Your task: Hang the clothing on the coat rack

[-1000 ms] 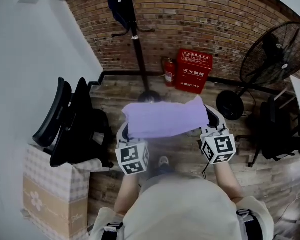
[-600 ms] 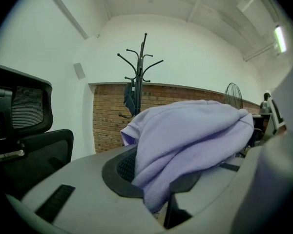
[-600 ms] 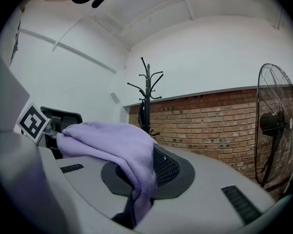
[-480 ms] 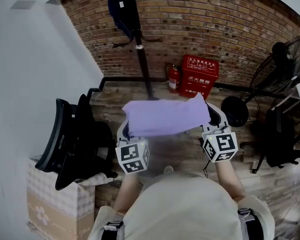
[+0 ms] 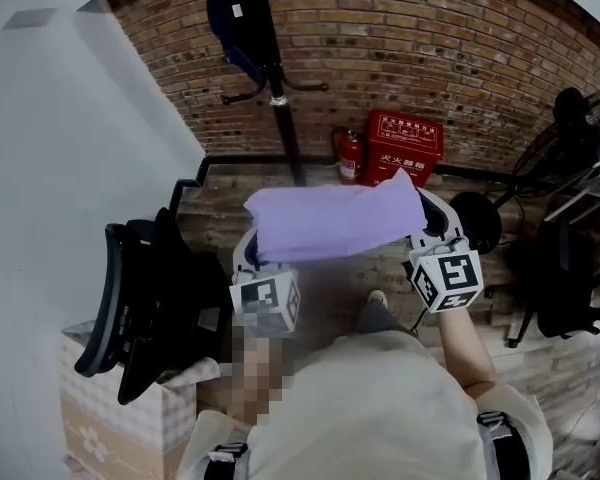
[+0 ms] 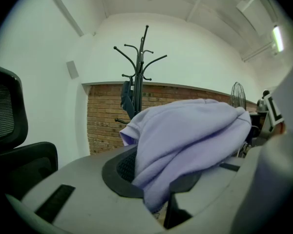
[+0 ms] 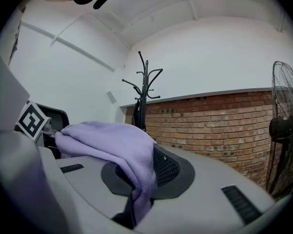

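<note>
The left gripper has its jaws clamped on one end of a lavender garment. In the left gripper view the soft fabric is pinched down into the narrow gap between the two jaws and bunches up over the top of them. The right gripper grips the other end in the same way, with a fold of the cloth drawn down between its nearly closed jaws. Between the two grippers the garment stretches out in a loose, roughly level band, held in the air in front of the person's chest and touching nothing else.

Beyond the garment stands the coat rack, a black pole with curved hooks, set against the brick wall. A dark blue item already hangs from one of its upper hooks. The lavender garment is well short of the rack and not on any hook.

Right of the pole's foot, a small red fire extinguisher stands just beside a red fire-equipment box on the wooden floor. Further right is a black pedestal fan. To the left, along the white wall, a black office chair stands above a patterned cardboard box.
</note>
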Demonstrator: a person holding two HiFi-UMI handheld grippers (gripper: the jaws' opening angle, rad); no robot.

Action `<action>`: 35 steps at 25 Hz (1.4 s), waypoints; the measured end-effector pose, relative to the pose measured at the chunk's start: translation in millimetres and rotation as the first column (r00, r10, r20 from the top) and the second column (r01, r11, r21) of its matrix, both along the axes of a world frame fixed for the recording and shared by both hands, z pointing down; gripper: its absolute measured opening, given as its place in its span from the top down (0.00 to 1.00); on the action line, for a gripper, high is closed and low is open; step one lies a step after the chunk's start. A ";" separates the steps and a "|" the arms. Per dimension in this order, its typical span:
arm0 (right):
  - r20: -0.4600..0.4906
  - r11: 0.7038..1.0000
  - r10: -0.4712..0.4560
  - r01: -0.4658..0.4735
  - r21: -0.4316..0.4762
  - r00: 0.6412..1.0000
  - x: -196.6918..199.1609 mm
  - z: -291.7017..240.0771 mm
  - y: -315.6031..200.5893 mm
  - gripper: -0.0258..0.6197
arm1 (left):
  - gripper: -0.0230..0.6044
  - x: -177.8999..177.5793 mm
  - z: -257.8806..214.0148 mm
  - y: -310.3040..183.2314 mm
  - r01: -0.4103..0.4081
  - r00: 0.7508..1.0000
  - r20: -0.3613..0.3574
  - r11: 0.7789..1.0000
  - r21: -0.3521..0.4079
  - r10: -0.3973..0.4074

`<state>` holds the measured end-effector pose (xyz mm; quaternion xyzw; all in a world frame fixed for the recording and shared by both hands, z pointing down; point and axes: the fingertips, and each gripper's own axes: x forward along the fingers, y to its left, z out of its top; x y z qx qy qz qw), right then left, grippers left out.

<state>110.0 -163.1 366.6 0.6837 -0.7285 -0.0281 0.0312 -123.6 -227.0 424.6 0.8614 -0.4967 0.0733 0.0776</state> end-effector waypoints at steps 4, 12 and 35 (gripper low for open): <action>0.005 1.000 -0.012 0.012 0.013 1.000 13.9 -6.1 -27.9 0.92 | 0.86 12.2 -6.0 -22.9 0.003 1.000 0.008 1.000 0.010 -0.003; 0.003 0.996 -0.073 0.072 0.059 0.997 45.8 -22.7 -102.0 0.92 | 0.86 40.2 -12.8 -78.9 0.041 0.999 0.025 0.999 0.027 -0.042; -0.011 0.924 -0.377 0.377 0.065 0.926 79.1 -52.2 -355.4 0.92 | 0.86 79.7 -35.9 -237.3 0.280 0.949 0.146 0.960 0.025 -0.281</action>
